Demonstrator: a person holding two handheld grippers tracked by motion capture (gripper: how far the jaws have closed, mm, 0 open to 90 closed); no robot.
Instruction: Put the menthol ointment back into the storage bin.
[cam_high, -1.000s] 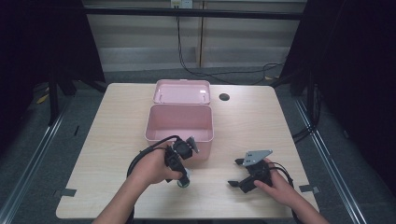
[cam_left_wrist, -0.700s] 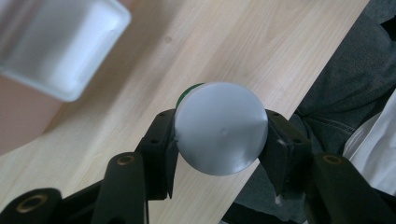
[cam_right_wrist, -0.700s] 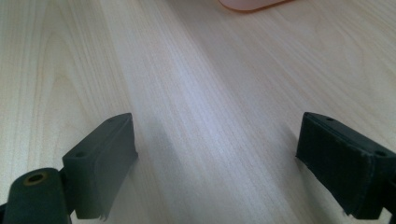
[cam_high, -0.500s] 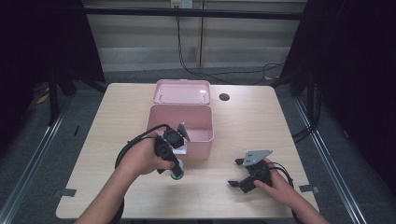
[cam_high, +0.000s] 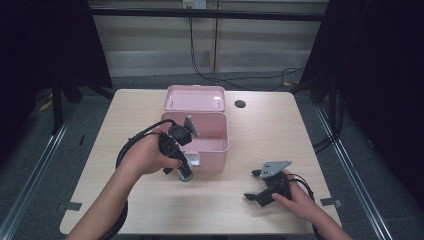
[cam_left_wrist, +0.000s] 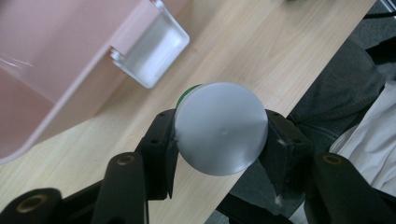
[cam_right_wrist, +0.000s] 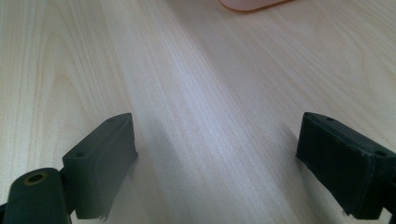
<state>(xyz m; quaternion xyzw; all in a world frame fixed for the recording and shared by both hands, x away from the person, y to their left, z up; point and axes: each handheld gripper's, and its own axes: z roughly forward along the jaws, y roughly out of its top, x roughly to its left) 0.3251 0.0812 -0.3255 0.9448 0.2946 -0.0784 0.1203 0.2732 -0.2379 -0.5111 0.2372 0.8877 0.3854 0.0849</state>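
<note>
Close beside pink box (cam_high: 210, 145) front edge, left tongs (cam_left_wrist: 219, 140) gripping round cap (cam_left_wrist: 220, 134)

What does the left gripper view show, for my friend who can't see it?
The left claw is shut on a round grey plastic cap with a bit of green at its edge, held just above a light wooden table. Beside it is a pink plastic box with a clear plastic latch.

The left gripper (cam_high: 184, 170), at centre frame, pointed downward, jaws clamped. The right gripper (cam_high: 254, 185), lower right, lay low with its 2 jaws spread.
</note>
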